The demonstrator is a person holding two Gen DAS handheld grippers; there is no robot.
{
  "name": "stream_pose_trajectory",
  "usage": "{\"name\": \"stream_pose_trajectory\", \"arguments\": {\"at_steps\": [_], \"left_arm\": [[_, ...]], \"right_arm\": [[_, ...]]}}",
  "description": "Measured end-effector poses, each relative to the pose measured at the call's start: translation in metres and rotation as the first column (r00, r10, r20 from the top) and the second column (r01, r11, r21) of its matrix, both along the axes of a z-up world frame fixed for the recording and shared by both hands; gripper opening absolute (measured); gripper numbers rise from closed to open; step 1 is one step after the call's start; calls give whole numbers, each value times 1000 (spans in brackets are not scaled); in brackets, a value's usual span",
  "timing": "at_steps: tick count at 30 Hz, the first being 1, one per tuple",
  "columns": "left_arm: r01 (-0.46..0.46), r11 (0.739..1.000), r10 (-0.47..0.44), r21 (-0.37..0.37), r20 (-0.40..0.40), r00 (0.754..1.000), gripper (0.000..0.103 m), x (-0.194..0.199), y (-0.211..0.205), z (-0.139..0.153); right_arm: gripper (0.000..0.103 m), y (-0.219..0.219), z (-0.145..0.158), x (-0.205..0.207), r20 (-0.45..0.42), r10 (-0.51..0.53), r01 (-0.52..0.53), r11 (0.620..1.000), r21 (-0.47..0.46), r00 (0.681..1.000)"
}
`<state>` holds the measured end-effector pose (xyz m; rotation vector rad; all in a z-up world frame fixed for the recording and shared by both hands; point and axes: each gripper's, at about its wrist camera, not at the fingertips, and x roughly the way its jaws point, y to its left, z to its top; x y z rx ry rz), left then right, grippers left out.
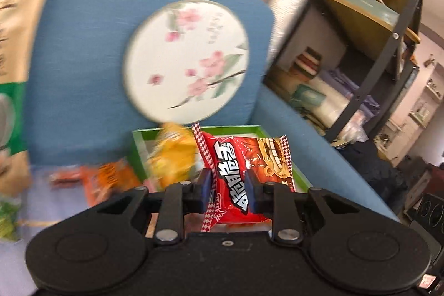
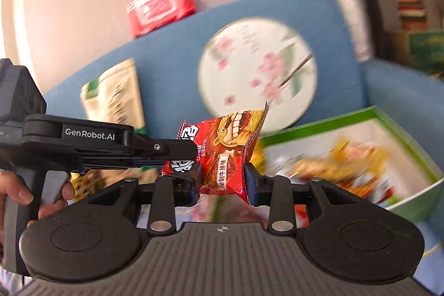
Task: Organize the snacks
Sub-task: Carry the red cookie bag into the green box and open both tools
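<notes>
A red snack packet with white lettering and a cartoon face hangs in the air, gripped from both sides. My left gripper is shut on its lettered end. My right gripper is shut on the lower part of the same packet. In the right wrist view the left gripper reaches in from the left, held by a person's hand. Behind the packet lies a green-rimmed box on the blue sofa, with a yellow packet and other blurred snacks inside. The box sits to the right in the right wrist view.
A blue cushion with a round floral print leans against the sofa back. A kraft-and-green bag stands at the left, an orange packet lies beside the box. A red pack rests on the sofa top. A dark shelf unit stands right.
</notes>
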<state>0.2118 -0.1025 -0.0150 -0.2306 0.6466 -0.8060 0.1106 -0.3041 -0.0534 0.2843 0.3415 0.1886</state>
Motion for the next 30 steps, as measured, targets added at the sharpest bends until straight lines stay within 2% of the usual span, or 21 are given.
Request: {"name": "stream_pose_trajectory", "arguments": {"at_steps": [7,12,13,14,15,16,17,18,21,26,30], "left_arm": [[75,997,-75,-1,17,997,29,25,-71,-1],[65,998,-65,13,31,997,30,43,-90,-11],[54,998,-55,20,34,998,30,45,-92,-16],[49,998,-50,27,38,998,30,47,-92,-21],[46,998,-47,33,49,998,45,48,-92,-25],[29,999,-31,36,60,998,60,47,-90,-28],[5,999,-8,38,69,998,101,44,-86,-29],[-13,999,10,35,83,996,103,41,-82,-29],[-27,998,22,48,119,993,103,33,-70,-22],[-89,994,81,59,128,988,103,18,-43,-12],[-150,985,139,88,126,982,103,-1,-7,-11]], "right_arm": [[58,-57,-2,9,9,-105,105,994,12,994],[57,-74,-16,27,15,-124,123,991,47,992],[57,-74,-21,32,9,-132,131,990,46,991],[63,-71,-27,38,-3,-151,151,988,19,989],[65,-67,-32,42,-17,-176,175,984,-20,984],[76,-64,-36,45,-25,-189,188,981,-50,982],[93,-61,-38,45,-28,-199,196,978,-69,980],[97,-59,-39,42,-21,-197,195,978,-73,980],[98,-52,-36,32,12,-183,183,979,-90,983],[98,-37,-22,16,44,-160,163,983,-80,986],[101,-15,-15,-2,55,-120,124,989,-82,991]]}}
